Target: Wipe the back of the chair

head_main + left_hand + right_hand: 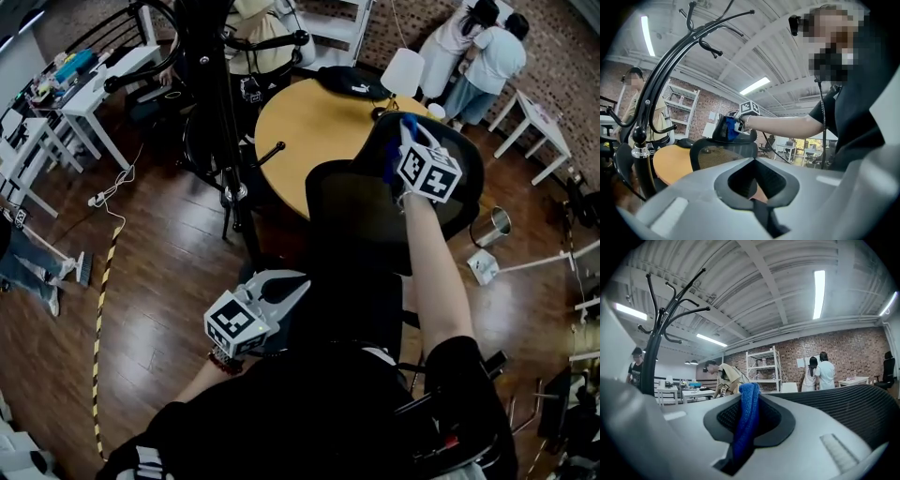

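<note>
A black mesh office chair (361,220) stands right in front of me, its headrest (459,192) beyond the back. My right gripper (403,136) is shut on a blue cloth (390,159) at the headrest's top left edge. The right gripper view shows the blue cloth (746,423) hanging between the closed jaws, with the ribbed headrest (843,404) just to the right. My left gripper (286,289) hovers low beside the chair back's left side, shut on nothing. In the left gripper view, that gripper (753,160) points at the chair back (722,157) and the right gripper (740,123).
A round wooden table (314,122) stands just behind the chair. A black coat rack (220,112) rises at the left of it. White desks (103,84) line the far left, two people (478,52) stand at the back right, and a metal bin (495,225) sits on the floor.
</note>
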`<state>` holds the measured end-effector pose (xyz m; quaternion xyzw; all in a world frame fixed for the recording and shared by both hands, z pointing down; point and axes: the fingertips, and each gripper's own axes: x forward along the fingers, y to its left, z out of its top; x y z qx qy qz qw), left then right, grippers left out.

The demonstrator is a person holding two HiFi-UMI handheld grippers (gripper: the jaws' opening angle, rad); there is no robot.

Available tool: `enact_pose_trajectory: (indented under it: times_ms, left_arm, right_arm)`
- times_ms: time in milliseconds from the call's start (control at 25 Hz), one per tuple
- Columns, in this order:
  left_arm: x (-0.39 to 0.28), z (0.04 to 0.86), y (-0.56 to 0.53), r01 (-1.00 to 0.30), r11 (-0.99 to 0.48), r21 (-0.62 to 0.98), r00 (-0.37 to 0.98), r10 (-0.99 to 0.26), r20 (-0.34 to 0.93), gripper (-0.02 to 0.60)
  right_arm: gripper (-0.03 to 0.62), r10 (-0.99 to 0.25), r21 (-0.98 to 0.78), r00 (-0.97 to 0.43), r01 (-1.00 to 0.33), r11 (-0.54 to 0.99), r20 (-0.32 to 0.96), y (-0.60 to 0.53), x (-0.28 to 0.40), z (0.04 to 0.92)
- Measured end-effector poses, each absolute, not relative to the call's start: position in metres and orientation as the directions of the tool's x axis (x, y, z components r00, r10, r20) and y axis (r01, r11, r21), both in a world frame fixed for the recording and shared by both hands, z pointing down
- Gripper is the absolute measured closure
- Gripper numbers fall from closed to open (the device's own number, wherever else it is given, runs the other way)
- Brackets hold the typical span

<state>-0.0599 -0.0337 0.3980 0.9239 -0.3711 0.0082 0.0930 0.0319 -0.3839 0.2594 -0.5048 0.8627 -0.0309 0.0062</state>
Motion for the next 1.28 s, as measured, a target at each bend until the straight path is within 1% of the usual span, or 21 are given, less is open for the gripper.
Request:
enact_pose_trajectory:
  times_ms: [120,240,520,840,960,1120,1200,1280]
  left_arm:
    - [-0.053,0.396,-0.035,-0.683,-0.716,0.143,0.729,-0.678,0.093,0.577]
    - [-0.049,0.391,-0.032,-0.677,-0.724,0.128,0.735,-0.672,0.085,0.577]
    - [-0.047,0.387,-0.047,-0.703,-0.702,0.113,0.711,-0.701,0.061,0.577]
    - [-0.028,0.387,-0.049,-0.675,-0.735,0.068,0.738,-0.668,0.097,0.577]
    - [-0.016,0.390,-0.051,-0.662,-0.747,0.064,0.748,-0.654,0.114,0.577]
    - [-0.006,0.382,-0.054,-0.648,-0.759,0.056,0.760,-0.641,0.111,0.577]
    - [-0.006,0.380,-0.054,-0.649,-0.759,0.059,0.760,-0.641,0.111,0.577]
    - [-0.006,0.377,-0.054,-0.648,-0.758,0.070,0.761,-0.640,0.106,0.576]
  right_arm:
    - [0.556,-0.841,-0.076,-0.541,-0.839,0.538,0.013,-0.380,0.021,0.256]
    - [0.556,-0.834,-0.082,-0.552,-0.832,0.549,0.012,-0.378,0.019,0.257]
    - [0.556,-0.786,-0.097,-0.618,-0.782,0.616,-0.008,-0.363,0.002,0.256]
    - [0.556,-0.689,-0.109,-0.724,-0.682,0.723,-0.039,-0.338,-0.002,0.254]
    - [0.556,-0.685,-0.030,-0.728,-0.684,0.729,-0.035,-0.321,-0.016,0.258]
    - [0.556,-0.590,0.107,-0.806,-0.584,0.805,0.042,-0.295,-0.049,0.272]
    - [0.556,-0.578,0.184,-0.814,-0.560,0.808,0.058,-0.287,-0.051,0.280]
    - [0.556,-0.580,0.198,-0.813,-0.562,0.803,0.048,-0.281,-0.043,0.281]
